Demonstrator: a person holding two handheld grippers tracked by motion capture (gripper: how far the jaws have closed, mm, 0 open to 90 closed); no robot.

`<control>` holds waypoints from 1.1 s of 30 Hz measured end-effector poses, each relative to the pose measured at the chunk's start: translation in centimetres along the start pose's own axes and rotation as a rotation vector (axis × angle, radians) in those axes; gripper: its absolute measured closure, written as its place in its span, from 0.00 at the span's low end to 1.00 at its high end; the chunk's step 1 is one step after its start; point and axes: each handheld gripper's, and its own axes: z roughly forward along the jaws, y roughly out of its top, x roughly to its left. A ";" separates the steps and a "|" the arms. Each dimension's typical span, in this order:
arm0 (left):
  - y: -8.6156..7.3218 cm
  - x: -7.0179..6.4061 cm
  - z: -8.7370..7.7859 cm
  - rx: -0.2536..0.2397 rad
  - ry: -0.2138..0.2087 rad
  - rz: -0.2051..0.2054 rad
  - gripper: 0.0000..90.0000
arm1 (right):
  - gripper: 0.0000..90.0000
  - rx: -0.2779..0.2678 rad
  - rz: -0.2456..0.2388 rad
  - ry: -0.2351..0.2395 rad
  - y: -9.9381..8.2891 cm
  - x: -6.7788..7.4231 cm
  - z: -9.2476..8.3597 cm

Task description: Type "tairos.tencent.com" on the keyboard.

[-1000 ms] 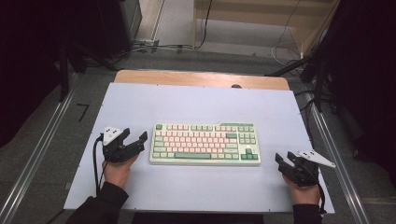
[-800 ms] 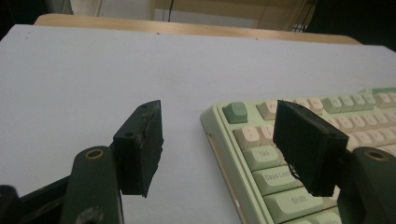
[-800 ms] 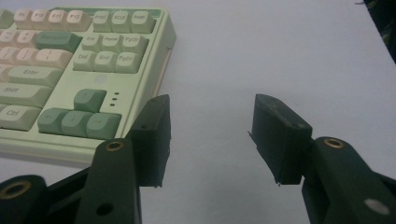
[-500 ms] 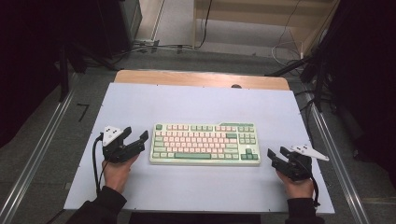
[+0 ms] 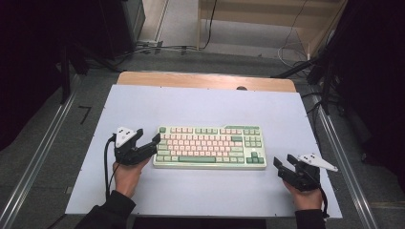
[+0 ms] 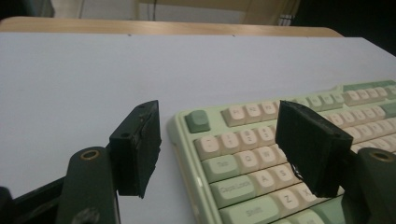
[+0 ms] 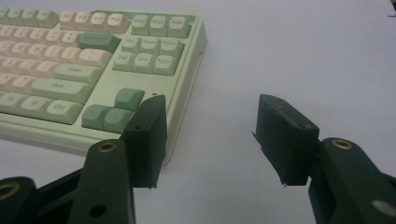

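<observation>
Now left gripper (image 5: pixel 148 141) nearer the keyboard's (image 5: pixel 210 147) left edge, jaws apart.

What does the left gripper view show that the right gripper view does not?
Left gripper view alone: the keyboard's left end, with its green corner key, letter and number keys, and the wooden table edge beyond the white mat. The left gripper is open, straddling the keyboard's left edge.

Right gripper view alone: the keyboard's right end, with the arrow keys and the key block above them. The right gripper is open, its fingers just off the keyboard's corner.

Both: the green and cream keyboard on the white mat, nothing gripped.
</observation>
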 end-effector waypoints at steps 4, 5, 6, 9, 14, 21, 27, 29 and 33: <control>0.1 -1.1 1.6 0.045 -0.036 0.018 0.35 | 0.46 0.002 0.003 -0.012 -0.2 -0.3 -0.1; 0.2 -1.3 1.9 0.058 -0.043 0.026 0.35 | 0.46 0.004 0.002 -0.014 -0.3 -0.3 -0.1; 0.2 -1.6 2.2 0.067 -0.047 0.034 0.35 | 0.45 0.007 -0.001 -0.017 -0.3 -0.4 -0.1; 0.2 -2.0 2.6 0.078 -0.058 0.043 0.37 | 0.45 0.005 -0.005 -0.020 -0.4 -0.4 -0.2; 0.5 -3.0 3.1 0.076 -0.081 0.073 0.41 | 0.45 0.006 -0.006 -0.023 -0.4 -0.3 -0.2; 0.4 -4.1 4.2 0.104 -0.130 0.121 0.66 | 0.44 0.009 -0.015 -0.021 -0.3 -0.2 0.0; 0.3 -4.8 5.2 0.132 -0.181 0.172 0.95 | 0.42 0.020 -0.019 -0.018 -0.3 0.0 0.2; 0.3 -5.3 5.8 0.165 -0.211 0.215 1.00 | 0.41 0.021 -0.024 -0.015 -0.4 0.2 0.3; 0.4 -5.7 6.5 0.191 -0.270 0.182 1.00 | 0.36 0.027 -0.029 -0.013 -0.6 0.3 0.2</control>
